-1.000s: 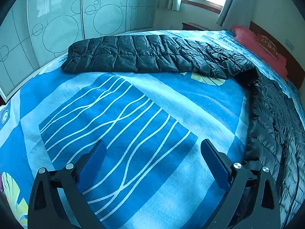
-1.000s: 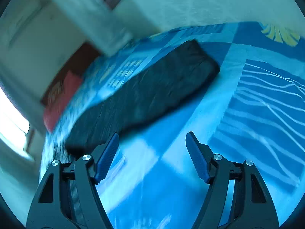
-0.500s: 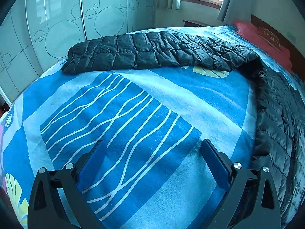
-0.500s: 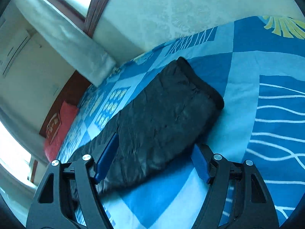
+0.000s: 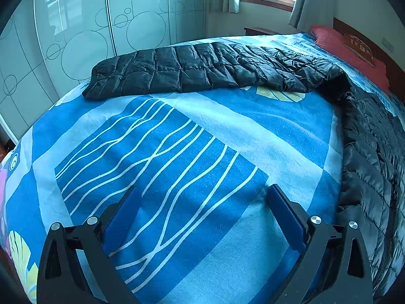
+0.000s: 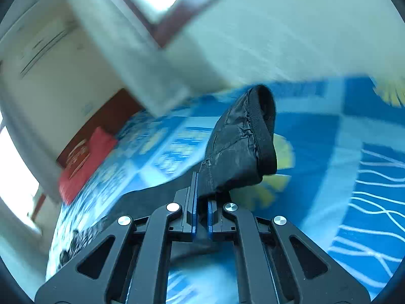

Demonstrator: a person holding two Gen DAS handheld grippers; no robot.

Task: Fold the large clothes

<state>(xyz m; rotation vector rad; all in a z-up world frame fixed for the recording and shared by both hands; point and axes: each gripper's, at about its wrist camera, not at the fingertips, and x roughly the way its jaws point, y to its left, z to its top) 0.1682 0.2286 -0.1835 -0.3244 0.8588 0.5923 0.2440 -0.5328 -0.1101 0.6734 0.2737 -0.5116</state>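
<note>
Right hand-held gripper (image 6: 201, 204): jaws clamped tight on the cuff end of the black puffer jacket sleeve (image 6: 240, 147); the cuff stands up just ahead of the pads, clear of the bed.
Left hand-held gripper (image 5: 202, 217): jaws wide apart, nothing between them, poised over bare blue bedsheet (image 5: 177, 152).
Where the jacket is: from the left hand-held gripper, the jacket body (image 5: 374, 152) lies off to the right, its edge just beside the right finger; the other sleeve (image 5: 202, 71) stretches across the bed well ahead, flat and straight.
Step in hand: looks like a sleeve fold, the right side carrying its sleeve in over the body.
Doing it well: keep the pinch near the cuff seam so the slick quilted fabric doesn't slip; carry the sleeve high enough that it doesn't drag, then lay it flat across the body before letting go.
Left side's job, by my reckoning: pin or grab the jacket edge to its right so the body doesn't slide along with the pull.
Watch for: puffy filling springing back, so press the fold down.
Count: one jacket, two sleeves, one held and one lying flat; two hand-held grippers; one red pillow (image 5: 349, 50) at the far right near the headboard; one bed.
Background: the right view is blurred, finer detail there cannot be told.
</note>
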